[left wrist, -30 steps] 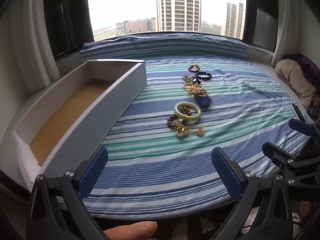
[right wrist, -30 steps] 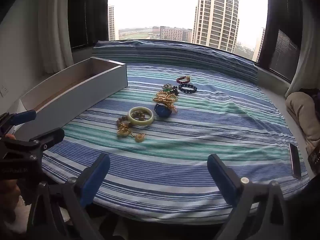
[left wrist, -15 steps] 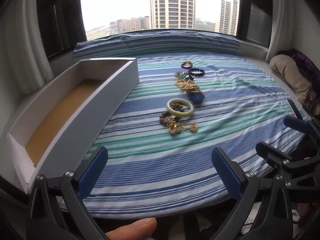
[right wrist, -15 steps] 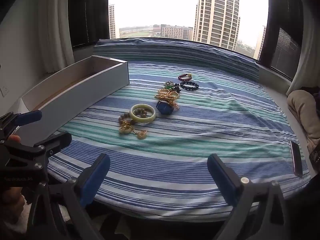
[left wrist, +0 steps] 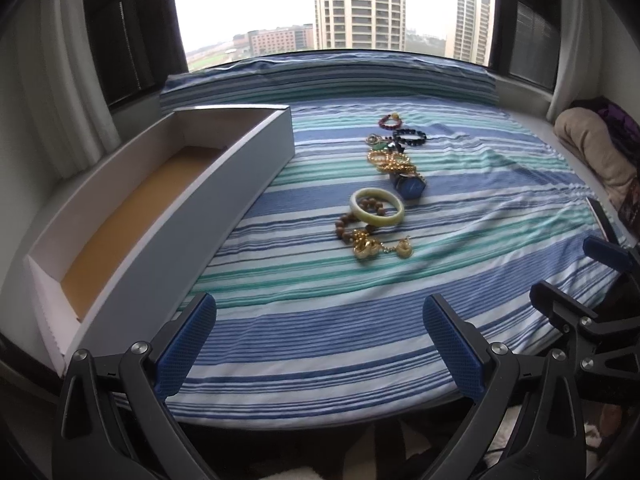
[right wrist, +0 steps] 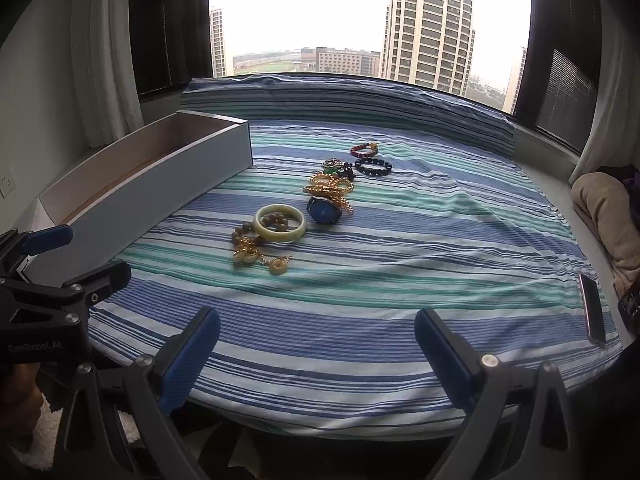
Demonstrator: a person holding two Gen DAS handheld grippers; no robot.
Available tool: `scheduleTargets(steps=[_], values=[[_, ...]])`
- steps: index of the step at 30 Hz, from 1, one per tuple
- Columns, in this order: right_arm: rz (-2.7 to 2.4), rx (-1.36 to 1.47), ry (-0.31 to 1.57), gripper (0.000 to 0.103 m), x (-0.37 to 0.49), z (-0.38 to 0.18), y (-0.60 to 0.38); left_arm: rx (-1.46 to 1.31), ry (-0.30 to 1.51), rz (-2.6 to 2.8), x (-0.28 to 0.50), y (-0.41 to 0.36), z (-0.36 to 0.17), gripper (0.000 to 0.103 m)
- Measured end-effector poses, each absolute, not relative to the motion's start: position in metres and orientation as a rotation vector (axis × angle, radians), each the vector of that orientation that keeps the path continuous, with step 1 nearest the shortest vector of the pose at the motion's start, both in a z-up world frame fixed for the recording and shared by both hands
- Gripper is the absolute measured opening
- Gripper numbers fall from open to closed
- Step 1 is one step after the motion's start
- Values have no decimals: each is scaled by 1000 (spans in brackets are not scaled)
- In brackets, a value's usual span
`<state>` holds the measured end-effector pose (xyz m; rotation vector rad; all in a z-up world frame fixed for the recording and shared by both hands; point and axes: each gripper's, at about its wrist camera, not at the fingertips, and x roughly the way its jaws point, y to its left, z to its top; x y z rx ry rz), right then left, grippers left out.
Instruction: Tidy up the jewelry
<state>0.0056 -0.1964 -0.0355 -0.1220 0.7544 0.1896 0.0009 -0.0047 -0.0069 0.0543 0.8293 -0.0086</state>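
1. Left hand-held gripper [left wrist: 320, 332] is spread wide with nothing between its blue pads, hovering over the near edge of the striped sheet [left wrist: 320, 320].
2. Right hand-held gripper [right wrist: 316, 344] looks the same: jaws apart, holding nothing, well short of the jewelry.
3. The jewelry sits in a loose line down the middle of the sheet. Nearest is a gold chain piece [left wrist: 374, 247], touching a brown bead bracelet [left wrist: 348, 222].
4. A pale green bangle [left wrist: 376, 211] lies partly on those beads, with a blue-faced watch [left wrist: 410, 187] just beyond it.
5. Further back are a pile of gold chains [left wrist: 390, 160], a dark bead bracelet [left wrist: 409, 137] and a reddish bead bracelet [left wrist: 389, 121].
6. A long white box [left wrist: 180, 216] with a tan floor lies on the left, apart from the jewelry.
7. A phone [right wrist: 592, 312] lies at the sheet's right edge.
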Motion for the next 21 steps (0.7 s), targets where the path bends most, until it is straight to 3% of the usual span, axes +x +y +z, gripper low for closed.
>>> scheduleTargets(steps=[21], values=[[167,-133,759,99,7,-37,-194,65,848,-11,1,-7,-11,103]])
